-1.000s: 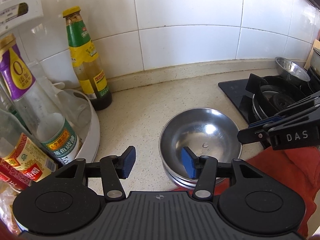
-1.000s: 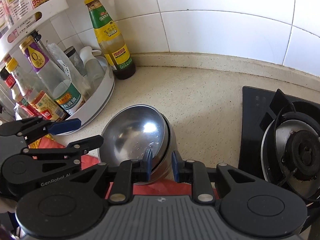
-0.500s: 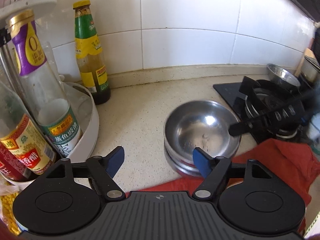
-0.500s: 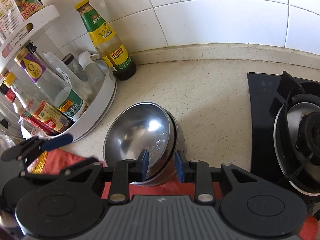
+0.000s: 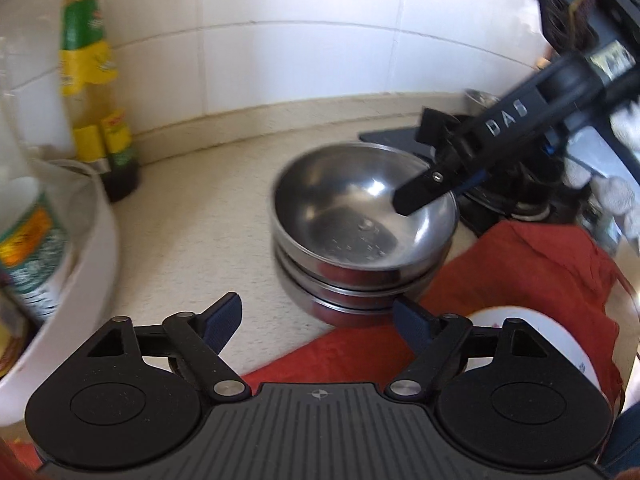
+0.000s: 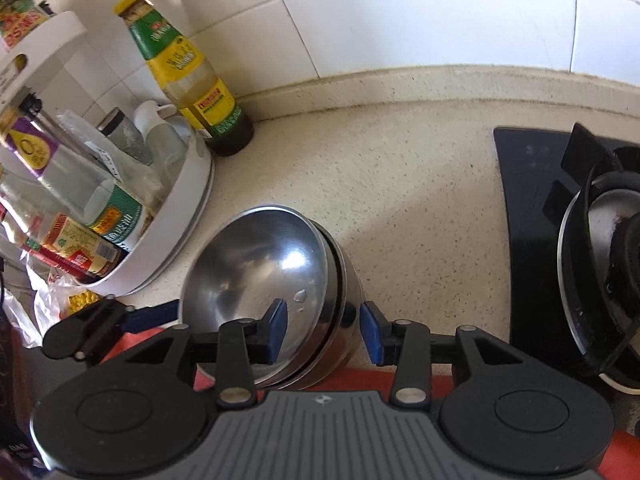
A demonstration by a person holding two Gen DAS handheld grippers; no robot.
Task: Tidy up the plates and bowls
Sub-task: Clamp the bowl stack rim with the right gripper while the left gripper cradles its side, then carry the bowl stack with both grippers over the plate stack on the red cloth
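My steel bowls (image 5: 362, 236) sit nested in a stack on the surface (image 6: 420, 200), so that part looks done. My right gripper (image 6: 322, 330) is opening astride the top rim, pads clear; my left gripper (image 5: 318, 320) is opening, empty. A white plate (image 5: 560, 344) on the red cloth (image 5: 532, 268) remains.

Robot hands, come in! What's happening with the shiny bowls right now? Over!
Left gripper jaws opening, nothing between them. Right gripper jaws opening astride the rim of the top bowl, pads clear of it. Bowls stacked on counter. Red cloth beside them. Over.
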